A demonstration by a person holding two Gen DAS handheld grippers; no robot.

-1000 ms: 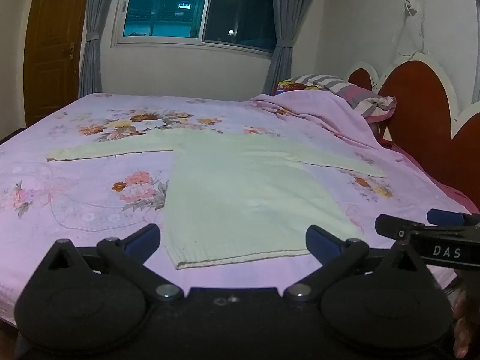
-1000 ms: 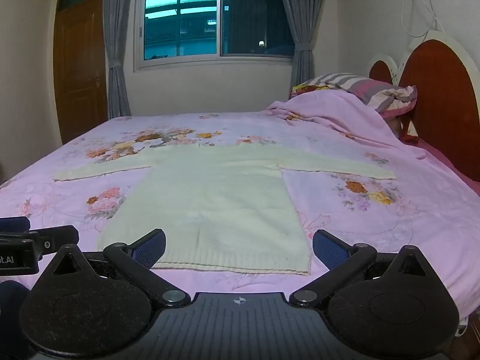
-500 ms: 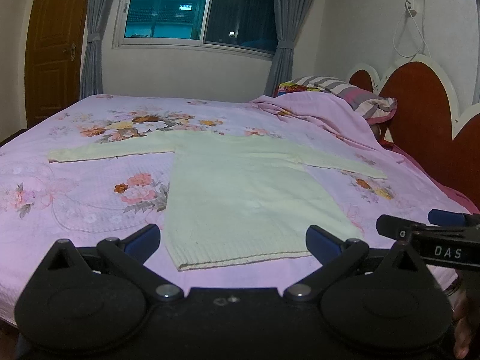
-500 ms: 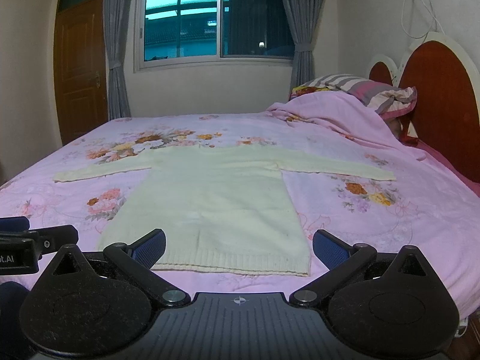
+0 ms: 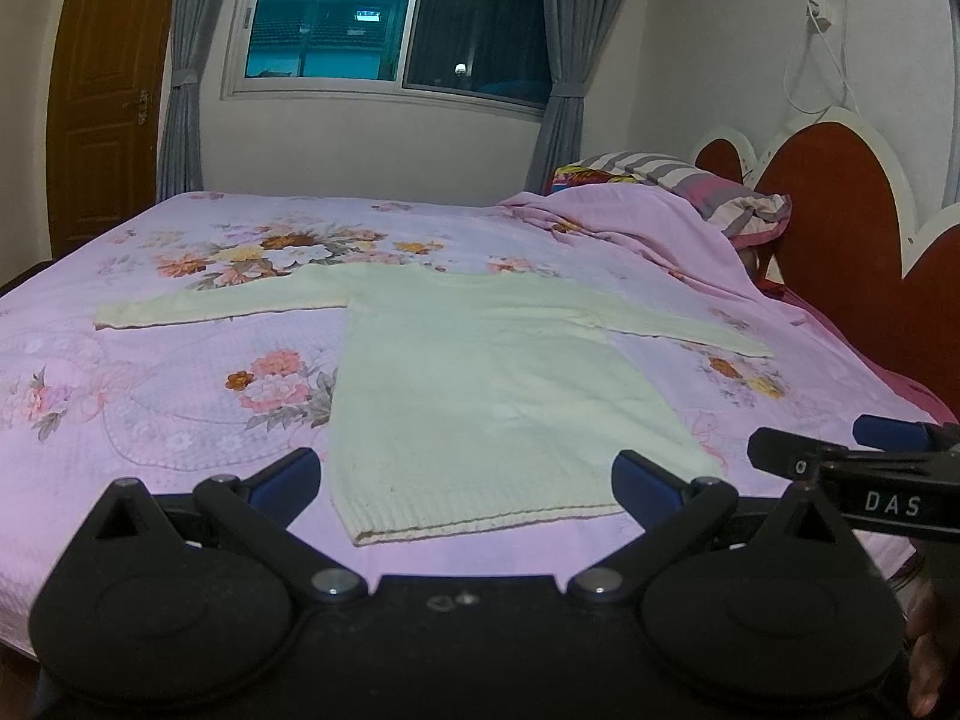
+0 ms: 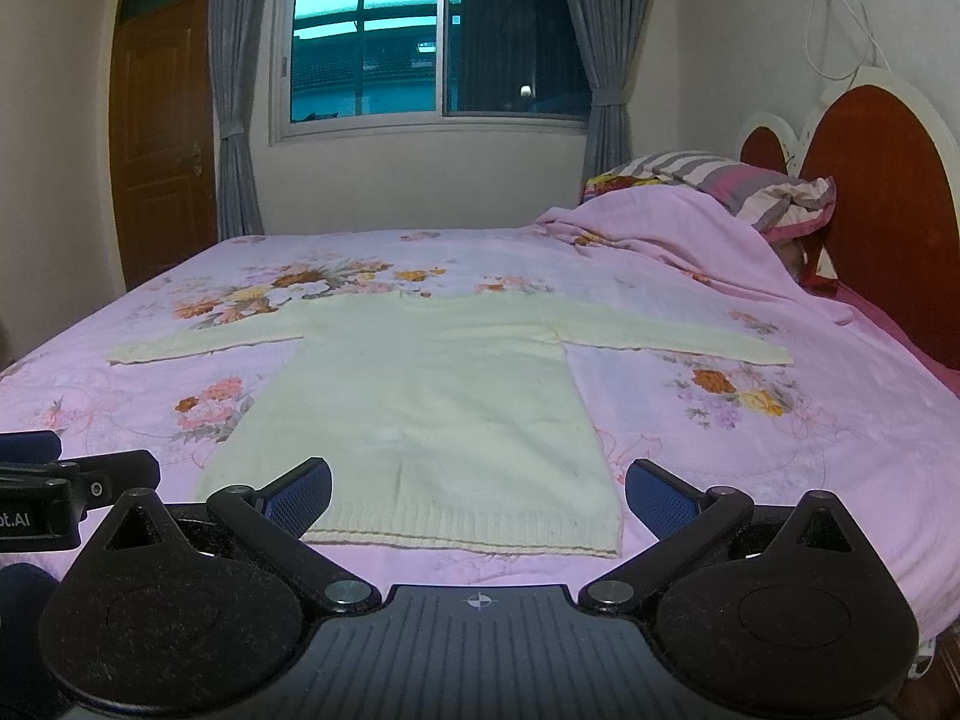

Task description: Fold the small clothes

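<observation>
The sweater (image 5: 480, 396) lies flat near the bed's (image 5: 150, 420) front edge, sleeves out, ready to fold. Both grippers, left (image 5: 467, 480) and right (image 6: 478, 491), hover with fingers apart, empty.

It was a home bedroom: a bed (image 6: 810, 450) with floral pink bedspread, red headboard (image 6: 882, 210), curtained window (image 6: 432, 48), wooden door (image 6: 162, 138).
</observation>
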